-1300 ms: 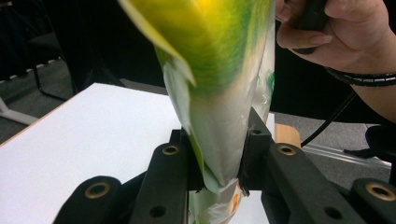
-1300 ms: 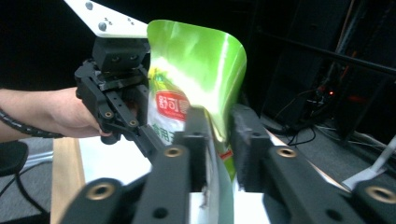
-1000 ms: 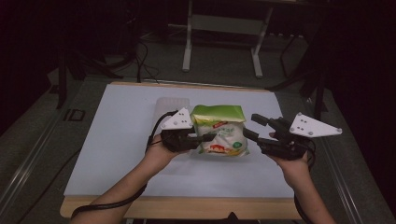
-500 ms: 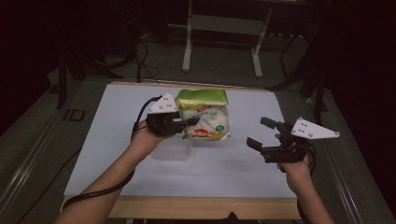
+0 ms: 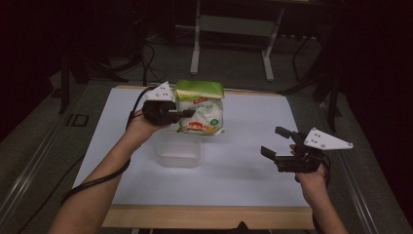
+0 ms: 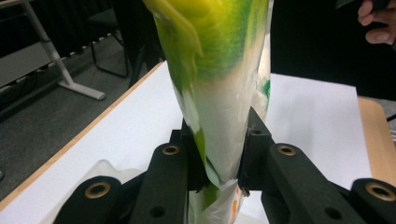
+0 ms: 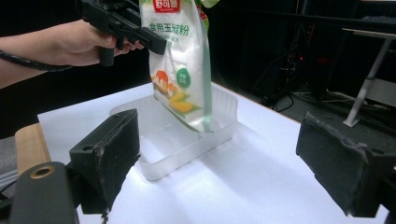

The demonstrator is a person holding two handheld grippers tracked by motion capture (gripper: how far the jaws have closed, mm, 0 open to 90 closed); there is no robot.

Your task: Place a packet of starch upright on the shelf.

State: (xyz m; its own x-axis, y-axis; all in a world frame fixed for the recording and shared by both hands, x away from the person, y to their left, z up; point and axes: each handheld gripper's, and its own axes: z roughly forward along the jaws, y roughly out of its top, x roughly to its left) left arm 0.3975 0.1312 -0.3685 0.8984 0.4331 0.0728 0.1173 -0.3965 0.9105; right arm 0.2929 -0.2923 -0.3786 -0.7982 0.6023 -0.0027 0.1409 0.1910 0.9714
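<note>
A white and green food bag (image 5: 200,109) with red print hangs in the air above a clear plastic tub (image 5: 178,151) on the white table (image 5: 243,165). My left gripper (image 5: 187,113) is shut on the bag's left edge, and in the left gripper view the bag (image 6: 219,84) rises upright between the jaws of the gripper (image 6: 219,161). In the right gripper view the bag (image 7: 180,60) hangs with its lower corner over the tub (image 7: 177,135). My right gripper (image 5: 276,142) stands open at the right, a little above the table, apart from the bag, with nothing between its fingers (image 7: 107,149).
The table's wooden front edge (image 5: 209,217) runs along the bottom of the high view. Metal stand legs (image 5: 231,44) rise on the dark floor behind the table. A cable (image 5: 90,183) trails from the left gripper beside the forearm.
My right gripper has let go of the bag, opened and moved right and toward the front. My left gripper has lifted the bag up and back over the tub.
</note>
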